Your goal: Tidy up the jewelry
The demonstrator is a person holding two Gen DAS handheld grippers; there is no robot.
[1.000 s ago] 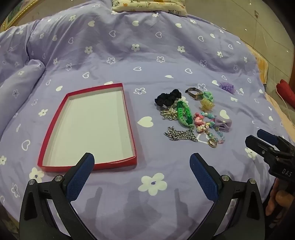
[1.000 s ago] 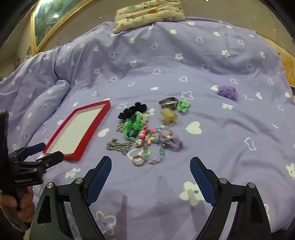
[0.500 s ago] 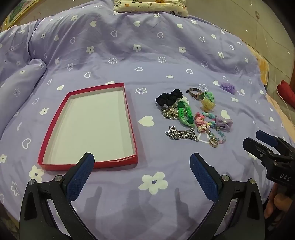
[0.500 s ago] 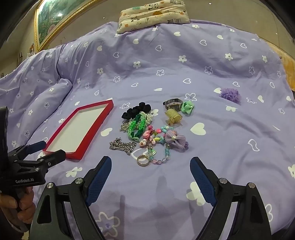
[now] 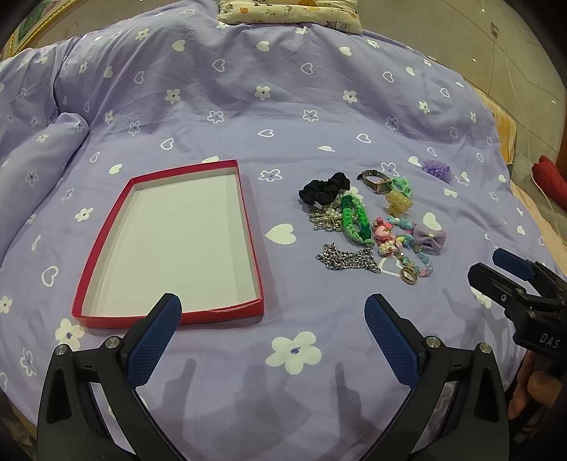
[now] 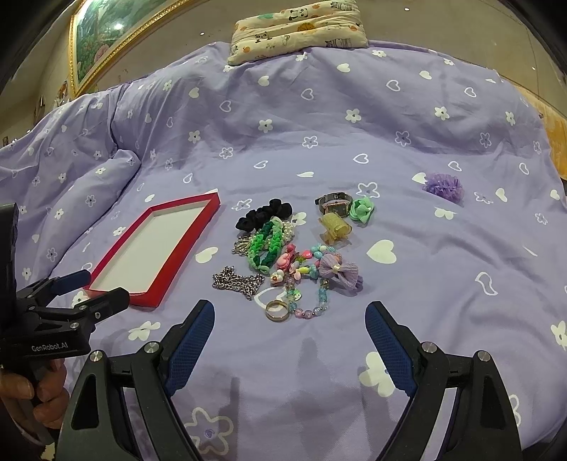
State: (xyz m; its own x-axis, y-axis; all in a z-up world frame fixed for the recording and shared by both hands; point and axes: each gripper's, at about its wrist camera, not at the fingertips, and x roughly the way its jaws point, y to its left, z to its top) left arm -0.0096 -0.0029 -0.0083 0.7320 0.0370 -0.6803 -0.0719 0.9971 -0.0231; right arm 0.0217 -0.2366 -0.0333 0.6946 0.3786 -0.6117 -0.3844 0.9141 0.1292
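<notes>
A purple quilt printed with white hearts and flowers covered the bed, with a patterned pillow at its far edge and a gold-framed picture on the wall at far left. A red object lay off the bed at the far right.

The red shallow box sat on the quilt to the left, its white floor bare. To its right, apart from it, lay the cluster of jewelry. At the far side were a black scrunchie, a wristwatch, a small green bow and a yellow hair claw. Nearer came a green braided band overlapping a string of pearls, a silver brooch, pink and pastel charm beads and a lilac bow. Nearest lay a silver chain and a gold ring touching a beaded bracelet. A purple pompom sat alone, well to the right and far.

Nothing stood between either tool and the pile. The left gripper hovered near the box's near right corner, its blue pads wide apart and holding nothing. The right gripper hung just short of the ring, its jaws likewise spread and unloaded.
</notes>
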